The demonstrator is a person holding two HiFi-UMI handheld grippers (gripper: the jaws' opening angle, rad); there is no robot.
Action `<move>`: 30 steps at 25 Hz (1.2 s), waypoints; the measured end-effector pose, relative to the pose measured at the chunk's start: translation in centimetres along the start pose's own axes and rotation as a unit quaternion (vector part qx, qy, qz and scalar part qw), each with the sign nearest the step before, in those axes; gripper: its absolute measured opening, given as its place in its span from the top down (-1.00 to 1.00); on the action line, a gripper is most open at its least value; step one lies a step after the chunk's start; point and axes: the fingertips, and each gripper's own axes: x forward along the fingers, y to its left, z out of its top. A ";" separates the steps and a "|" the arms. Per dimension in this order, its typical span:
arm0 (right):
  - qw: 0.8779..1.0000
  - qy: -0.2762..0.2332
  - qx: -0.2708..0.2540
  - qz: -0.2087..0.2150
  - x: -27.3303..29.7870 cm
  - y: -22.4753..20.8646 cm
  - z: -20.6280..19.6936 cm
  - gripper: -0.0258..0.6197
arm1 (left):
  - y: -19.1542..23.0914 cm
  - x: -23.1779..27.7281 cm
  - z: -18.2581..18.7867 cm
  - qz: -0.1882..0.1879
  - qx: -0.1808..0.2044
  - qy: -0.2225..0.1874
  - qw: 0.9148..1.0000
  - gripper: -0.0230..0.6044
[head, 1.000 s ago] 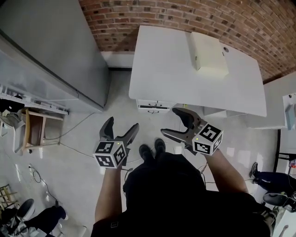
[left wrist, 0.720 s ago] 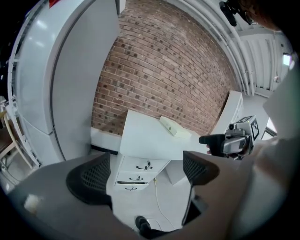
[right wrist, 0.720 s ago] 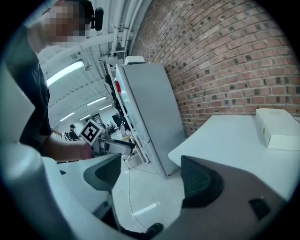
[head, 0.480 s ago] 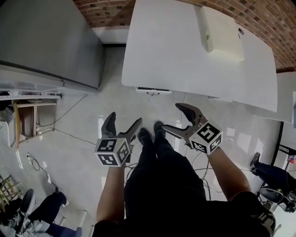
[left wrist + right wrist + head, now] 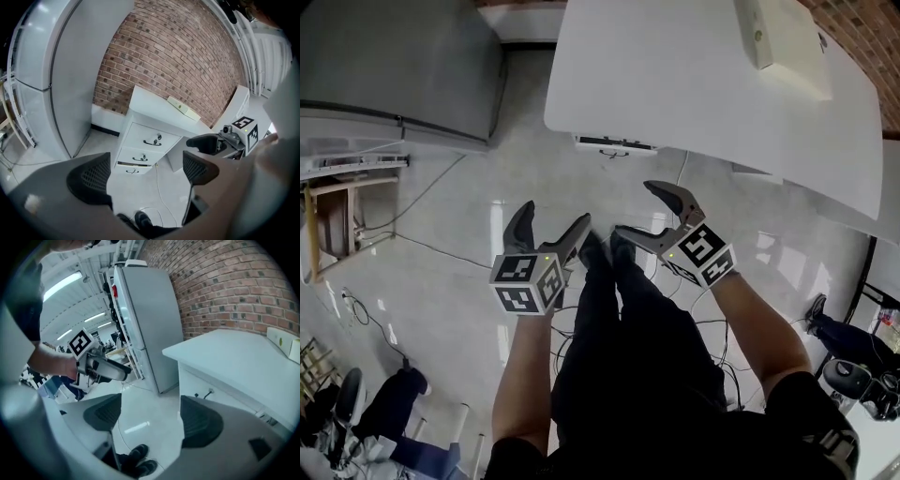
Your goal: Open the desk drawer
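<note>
The white desk (image 5: 694, 84) stands ahead of me, with its stack of three drawers (image 5: 614, 145) under its left end. In the left gripper view the top drawer (image 5: 152, 138) and middle drawer (image 5: 140, 158) are flush, while the bottom drawer (image 5: 131, 169) sticks out slightly, with a dark gap above it. My left gripper (image 5: 551, 220) is open and holds nothing, well short of the drawers. The right gripper (image 5: 639, 208) is also open and holds nothing, beside the left one over the floor. The right gripper view shows a drawer handle (image 5: 206, 393).
A tall grey cabinet (image 5: 394, 66) stands left of the desk, against the brick wall (image 5: 178, 61). A flat cream box (image 5: 783, 37) lies on the desk top. My shoes (image 5: 605, 253) are on the shiny floor, where cables (image 5: 422, 246) run. A wooden stool (image 5: 333, 220) stands far left.
The desk and drawers have slid upward and grown in the head view as I came closer. Both grippers stay open, at about the same place in front of me.
</note>
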 end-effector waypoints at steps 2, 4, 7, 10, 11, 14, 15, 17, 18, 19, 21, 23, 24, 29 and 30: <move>1.000 0.012 -0.017 -0.003 0.8 -0.3 -1.0 -0.32 | 0.6 -0.1 -0.9 0.004 -0.005 -0.001 1.000 -0.63; 0.999 0.021 -0.026 -0.006 1.6 -1.0 -1.9 -0.32 | 1.1 0.1 -1.8 0.007 -0.010 -0.003 1.000 -0.63; 0.997 0.041 -0.063 -0.017 2.9 -3.0 -3.0 -0.32 | 1.9 1.3 -3.4 0.008 -0.015 -0.002 1.000 -0.63; 0.991 0.057 -0.112 -0.037 4.4 -5.4 -3.9 -0.32 | 2.6 2.6 -5.3 0.008 -0.024 -0.003 1.000 -0.63; 0.989 0.062 -0.126 -0.044 4.9 -6.3 -4.2 -0.32 | 2.7 3.1 -5.8 0.008 -0.026 -0.003 1.000 -0.63; 0.984 0.078 -0.149 -0.057 6.4 -8.9 -5.1 -0.32 | 2.9 4.9 -7.5 0.002 -0.027 0.003 1.000 -0.63; 0.984 0.082 -0.149 -0.059 6.8 -9.6 -5.5 -0.32 | 3.0 5.4 -8.0 0.001 -0.026 0.006 1.000 -0.63; 0.984 0.085 -0.145 -0.061 7.7 -10.7 -6.2 -0.32 | 3.2 6.2 -8.9 0.001 -0.025 0.009 1.000 -0.63; 0.984 0.087 -0.145 -0.061 8.1 -11.2 -6.6 -0.32 | 3.4 6.6 -9.2 0.002 -0.024 0.009 1.000 -0.63; 0.983 0.090 -0.148 -0.062 8.5 -11.7 -7.0 -0.32 | 3.5 7.1 -9.5 0.002 -0.023 0.009 1.000 -0.63; 0.980 0.101 -0.160 -0.067 9.1 -12.8 -7.9 -0.32 | 3.9 8.1 -9.7 0.003 -0.018 0.006 1.000 -0.63; 0.975 0.112 -0.178 -0.076 9.8 -13.8 -8.7 -0.32 | 4.2 9.2 -9.9 0.002 -0.013 0.004 1.000 -0.63; 0.972 0.117 -0.186 -0.080 10.2 -14.3 -9.0 -0.32 | 4.2 9.8 -10.0 0.000 -0.011 0.004 1.000 -0.63; 0.960 0.135 -0.229 -0.091 11.8 -15.9 -9.5 -0.32 | 4.4 12.1 -11.4 -0.005 -0.010 0.010 1.000 -0.63; 0.959 0.137 -0.232 -0.090 12.1 -16.1 -9.5 -0.32 | 4.4 12.5 -11.7 -0.006 -0.011 0.013 1.000 -0.63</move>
